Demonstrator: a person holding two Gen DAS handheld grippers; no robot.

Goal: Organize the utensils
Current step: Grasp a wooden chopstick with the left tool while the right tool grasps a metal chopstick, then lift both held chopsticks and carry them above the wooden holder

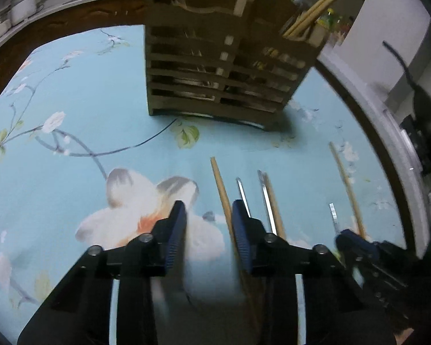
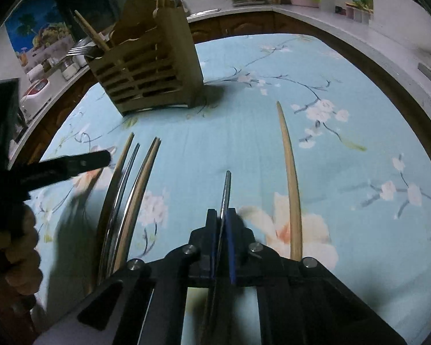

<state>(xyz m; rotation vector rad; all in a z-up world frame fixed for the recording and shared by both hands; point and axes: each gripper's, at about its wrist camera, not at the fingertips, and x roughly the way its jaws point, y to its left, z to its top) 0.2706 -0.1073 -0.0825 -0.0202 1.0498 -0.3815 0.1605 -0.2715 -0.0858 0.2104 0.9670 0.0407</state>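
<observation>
A wooden slatted utensil holder stands at the back of the blue floral tablecloth; it also shows in the right wrist view, with chopsticks and a fork inside. My left gripper is open just above the cloth, and a wooden chopstick lies by its right finger. More chopsticks and metal utensils lie to the right. My right gripper is shut on a thin metal utensil that points forward. A single wooden chopstick lies to its right, and several chopsticks and a metal utensil lie to its left.
The round table has a dark wooden rim. A kitchen counter with jars, a utensil rack and bowls runs behind it. My left gripper and the hand that holds it show at the left of the right wrist view.
</observation>
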